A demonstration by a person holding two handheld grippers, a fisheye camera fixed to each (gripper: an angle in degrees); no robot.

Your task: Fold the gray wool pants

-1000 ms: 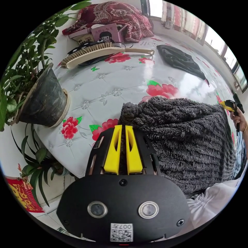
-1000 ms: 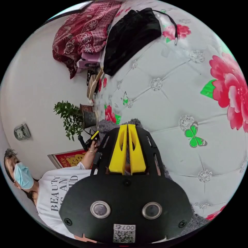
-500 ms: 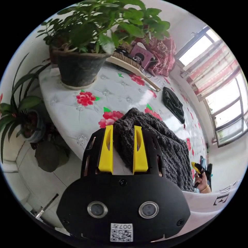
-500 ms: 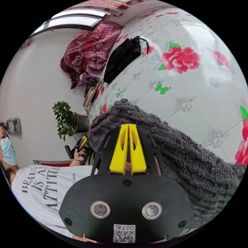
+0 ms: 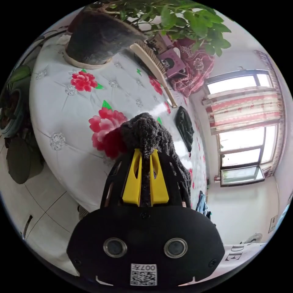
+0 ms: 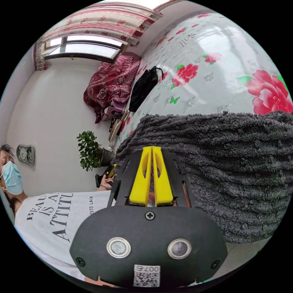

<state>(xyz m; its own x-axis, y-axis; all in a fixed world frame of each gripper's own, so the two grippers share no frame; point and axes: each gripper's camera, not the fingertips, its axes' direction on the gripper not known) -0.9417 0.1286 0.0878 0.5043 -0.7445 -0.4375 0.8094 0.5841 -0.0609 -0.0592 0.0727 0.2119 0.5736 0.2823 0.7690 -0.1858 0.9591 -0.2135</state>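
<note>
Left claw is clenched on the gray wool pants, w/ both yellow jaws pressing a bunched fold of the fuzzy fabric. The bunch rises just past the jaw tips, and the rest of the pants trails off to the claw's right, draped along the near edge of the bed. The bed has a white quilted cover w/ red flowers and green butterflies.

In the right gripper view, the right claw has its jaws drawn nearly together, tips touching the pants, w/ dark fabric showing in the narrow slot between them, so it's gripping the pants edge too. From there the cloth spreads wide to the claw's right, ribbed and shaggy, lying over the bed surface.

The person's white printed shirt sits beside the right claw, and further back a hand holds the left claw's handle near a potted plant.

Elsewhere on the bed in the left gripper view:
- a dark plant pot on a pale saucer, leaves overhead
- a long-handled brush
- a black garment, well apart from the pants
- a red patterned blanket near the window
</note>
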